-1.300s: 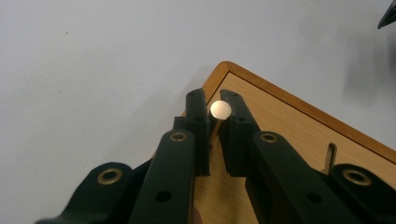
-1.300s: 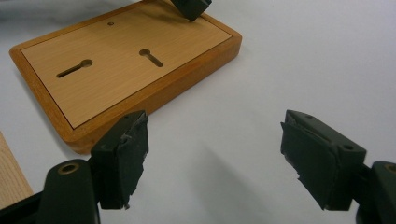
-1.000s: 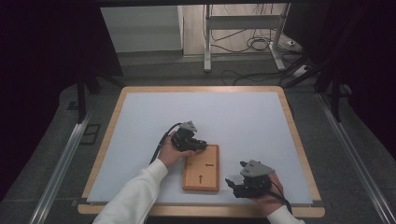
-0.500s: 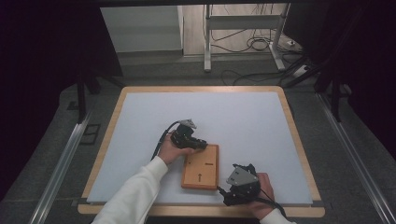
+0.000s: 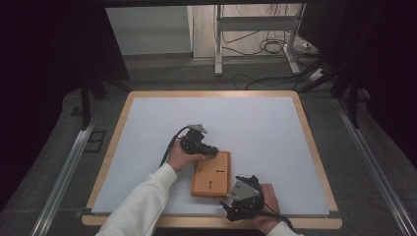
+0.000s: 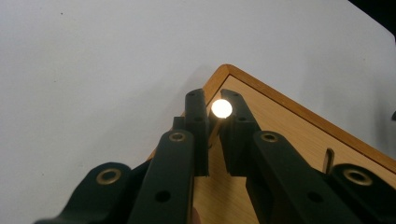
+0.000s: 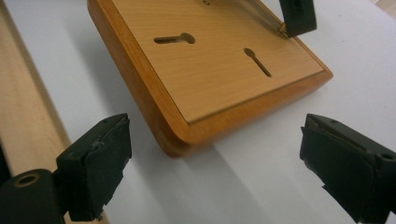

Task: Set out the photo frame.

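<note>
Wooden board (image 5: 211,173) lies flat on the white mat (image 5: 147,132), near its front edge, long axis running front to back. Orange-brown, rounded rim, two keyhole slots. Left gripper (image 6: 214,122) clamped on a brass peg (image 6: 221,109) at the board's far-left corner. Right gripper (image 7: 215,158) jaws wide apart, holding nothing, just off the board's near-right corner.

wooden board (image 7: 205,79): smooth, satin grain | pin (image 6: 221,109): shiny brass-like metal | mat (image 5: 246,123): matt pale

left claw (image 5: 212,150) clamped, right claw (image 5: 227,204) wide
</note>
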